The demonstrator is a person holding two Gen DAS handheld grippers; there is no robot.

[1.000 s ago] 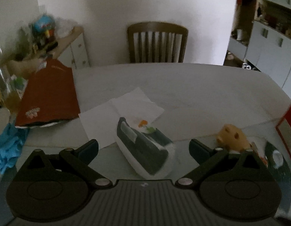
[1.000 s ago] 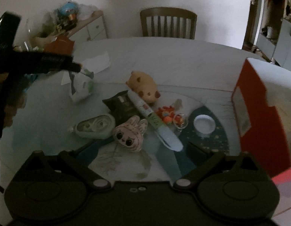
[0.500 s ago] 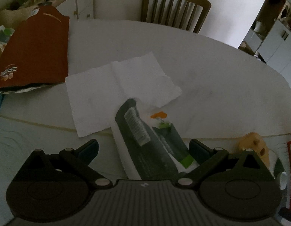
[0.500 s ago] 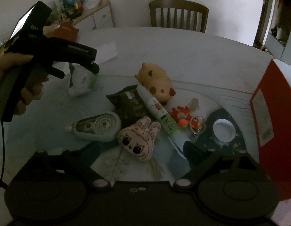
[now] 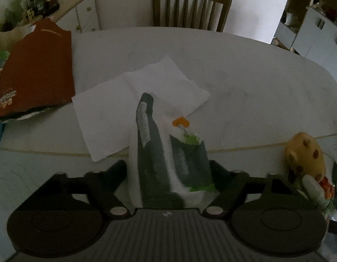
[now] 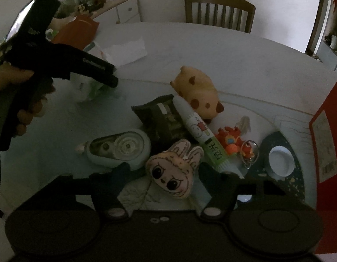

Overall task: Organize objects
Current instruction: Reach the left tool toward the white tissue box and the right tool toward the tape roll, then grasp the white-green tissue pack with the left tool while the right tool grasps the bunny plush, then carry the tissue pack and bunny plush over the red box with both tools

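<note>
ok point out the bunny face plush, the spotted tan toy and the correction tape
bunny face plush [image 6: 173, 174], right wrist view, on its face above the eyes
spotted tan toy [image 6: 199, 89], right wrist view, on its back
correction tape [image 6: 120, 148], right wrist view, on its clear window

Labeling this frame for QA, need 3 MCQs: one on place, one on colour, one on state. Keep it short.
1. Where does the bunny-face plush sit?
A) between the right hand-held gripper's fingers
B) on the chair
C) on the paper napkin

2. What colour is the spotted pig toy?
A) blue
B) tan with brown spots
C) black

3. What is the left hand-held gripper doing?
A) hanging open, nothing near
B) closed on the green-and-white packet
C) holding the pig

Key: 1 A, the plush lies in the gap between the fingers; 2 B, seen in the right wrist view; 3 B, both fingers press the packet's sides.
</note>
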